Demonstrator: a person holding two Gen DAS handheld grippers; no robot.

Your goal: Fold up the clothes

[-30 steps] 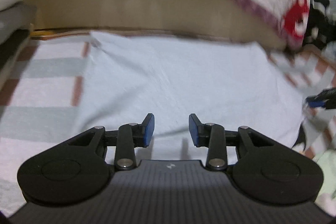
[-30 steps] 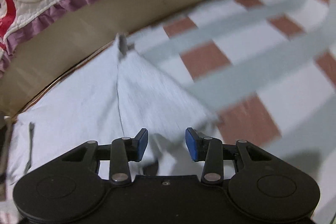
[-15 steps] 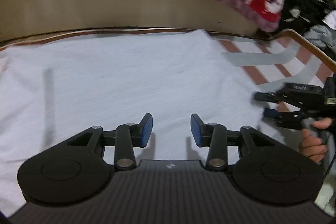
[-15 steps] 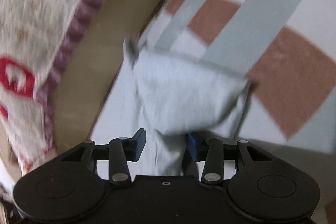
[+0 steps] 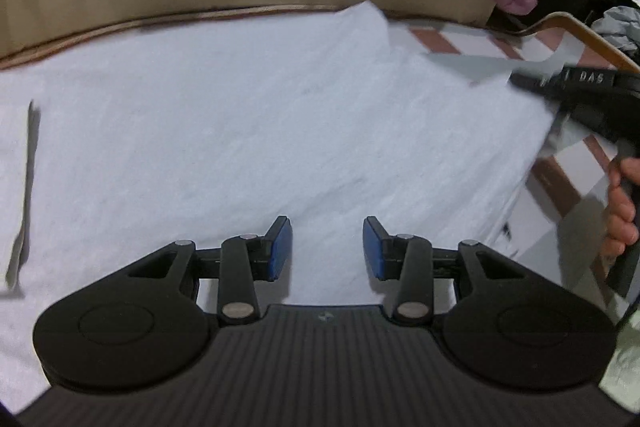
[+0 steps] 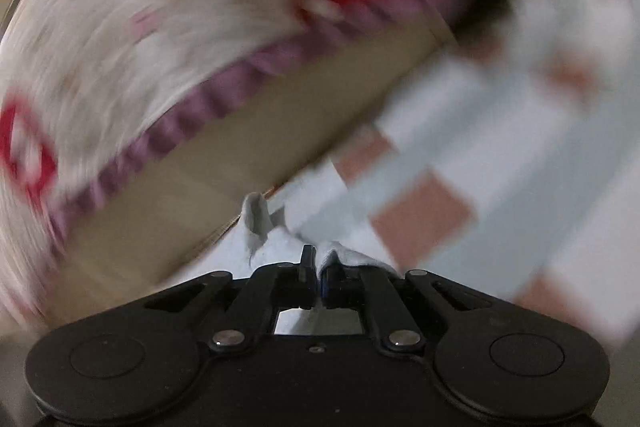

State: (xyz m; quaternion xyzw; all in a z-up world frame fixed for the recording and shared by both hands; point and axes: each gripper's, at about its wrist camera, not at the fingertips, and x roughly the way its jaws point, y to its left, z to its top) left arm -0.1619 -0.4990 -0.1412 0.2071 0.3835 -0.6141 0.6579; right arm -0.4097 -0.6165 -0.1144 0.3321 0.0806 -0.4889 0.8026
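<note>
— Right wrist view, tongs?
— Right tongs (image 6: 316,273) just closed, pinching white garment (image 6: 280,247) edge. Left tongs (image 5: 326,253) open, empty, above it.
— Garment location?
— Spread flat on checked sheet (image 5: 568,195), beside quilt (image 6: 160,27).

My left gripper (image 5: 327,254) hangs with jaws apart, nothing between them; my right gripper (image 6: 314,277) has just clamped tight, pads pinching cloth.

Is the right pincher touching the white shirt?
Touching. In the right wrist view the right gripper has just closed, and its jaws pinch a fold of the white shirt, cloth bunching out between the pads.
</note>
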